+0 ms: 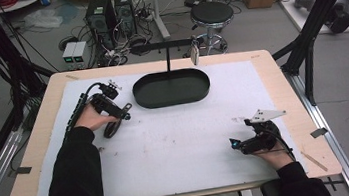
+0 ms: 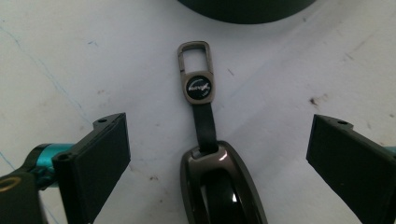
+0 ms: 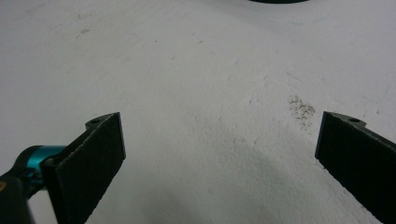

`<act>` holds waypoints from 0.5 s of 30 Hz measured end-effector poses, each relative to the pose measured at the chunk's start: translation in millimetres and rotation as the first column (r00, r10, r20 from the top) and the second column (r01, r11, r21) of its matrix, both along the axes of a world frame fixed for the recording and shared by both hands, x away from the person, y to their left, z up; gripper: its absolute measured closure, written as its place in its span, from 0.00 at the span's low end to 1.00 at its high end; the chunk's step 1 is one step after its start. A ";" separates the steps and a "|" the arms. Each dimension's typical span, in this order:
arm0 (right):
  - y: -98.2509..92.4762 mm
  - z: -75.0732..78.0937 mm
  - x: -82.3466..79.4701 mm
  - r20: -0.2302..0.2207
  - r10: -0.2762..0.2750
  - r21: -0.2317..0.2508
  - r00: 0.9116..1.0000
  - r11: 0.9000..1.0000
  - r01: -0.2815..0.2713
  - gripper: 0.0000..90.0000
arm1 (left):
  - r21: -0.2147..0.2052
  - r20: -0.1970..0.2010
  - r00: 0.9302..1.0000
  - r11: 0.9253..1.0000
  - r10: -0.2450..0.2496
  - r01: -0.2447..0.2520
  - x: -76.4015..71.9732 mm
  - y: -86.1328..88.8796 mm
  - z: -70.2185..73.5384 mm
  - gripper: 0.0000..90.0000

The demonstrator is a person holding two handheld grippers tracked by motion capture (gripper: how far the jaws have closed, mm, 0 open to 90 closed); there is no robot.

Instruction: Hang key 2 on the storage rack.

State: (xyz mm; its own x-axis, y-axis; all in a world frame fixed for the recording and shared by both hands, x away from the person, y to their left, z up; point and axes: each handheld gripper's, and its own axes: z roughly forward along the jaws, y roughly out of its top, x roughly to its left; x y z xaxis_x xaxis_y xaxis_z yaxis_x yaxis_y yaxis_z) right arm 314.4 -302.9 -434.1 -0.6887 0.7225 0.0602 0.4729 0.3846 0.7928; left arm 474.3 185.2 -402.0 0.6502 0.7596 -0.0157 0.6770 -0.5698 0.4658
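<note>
**Q:** Where does the key fob [image 2: 219,186] lie, and what is my left gripper [image 2: 217,154] doing?

**A:** The fob lies flat on the white mat [image 1: 178,143], left of centre, just short of the black oval tray [image 1: 171,88]. In the left gripper view its dark glossy body sits between my jaws, the strap and metal clip [image 2: 196,70] pointing away towards the tray. My jaws stand wide, pads clear of the fob on both sides; nothing is held. In the high view the left gripper [image 1: 114,116] hangs over that spot.

**Q:** And the right gripper [image 3: 219,154]?

**A:** Open and empty over bare mat, near the right front of the table [image 1: 286,84].

**Q:** How do I take the fob well?

**A:** I judge: lower until the pads flank the body's widest part, keep it centred, close slowly on the body and not on the thin strap. The shell looks slick, so squeeze square to its sides. How tall the fob stands off the mat I cannot tell for sure from this angle, so I go low before closing.
</note>
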 end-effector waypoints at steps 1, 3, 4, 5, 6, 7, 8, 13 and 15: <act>0.4 -0.5 -0.1 -0.002 -0.002 -0.003 1.000 1.000 0.002 0.01 | -0.003 -0.009 1.000 1.000 0.007 -0.007 2.5 -0.9 -0.7 0.09; 0.8 -0.7 -0.5 -0.002 -0.002 -0.009 1.000 1.000 0.002 0.01 | -0.001 -0.017 1.000 1.000 0.016 -0.016 7.1 -1.7 -2.3 0.12; 0.6 -0.4 -0.7 0.000 -0.004 -0.006 1.000 1.000 0.004 0.01 | 0.001 -0.021 1.000 1.000 0.022 -0.022 8.6 -1.7 -2.7 0.15; 0.1 -0.2 -0.5 0.003 -0.004 -0.002 1.000 1.000 0.004 0.01 | 0.006 -0.021 0.999 1.000 0.029 -0.029 9.6 -1.5 -3.3 0.19; -0.4 0.1 -0.8 0.002 -0.008 0.000 1.000 1.000 0.008 0.01 | 0.013 -0.020 0.999 0.999 0.032 -0.031 10.3 -0.8 -3.4 0.25; -0.9 0.3 -0.7 0.002 -0.006 0.002 1.000 1.000 0.006 0.01 | 0.012 -0.025 0.999 0.999 0.037 -0.037 11.2 0.5 -4.3 0.29; -1.3 0.3 -1.2 0.000 -0.006 0.006 1.000 1.000 0.006 0.01 | 0.011 -0.026 0.999 0.999 0.042 -0.042 11.7 1.2 -5.0 0.32; -0.5 -0.4 -2.6 -0.001 0.002 0.004 1.000 1.000 -0.002 0.01 | 0.021 -0.017 0.999 0.999 0.050 -0.050 13.4 3.0 -7.4 0.41; -0.6 -0.7 -2.6 0.002 0.003 0.002 1.000 1.000 -0.003 0.01 | 0.023 -0.022 0.999 0.999 0.046 -0.046 13.7 2.3 -8.9 0.45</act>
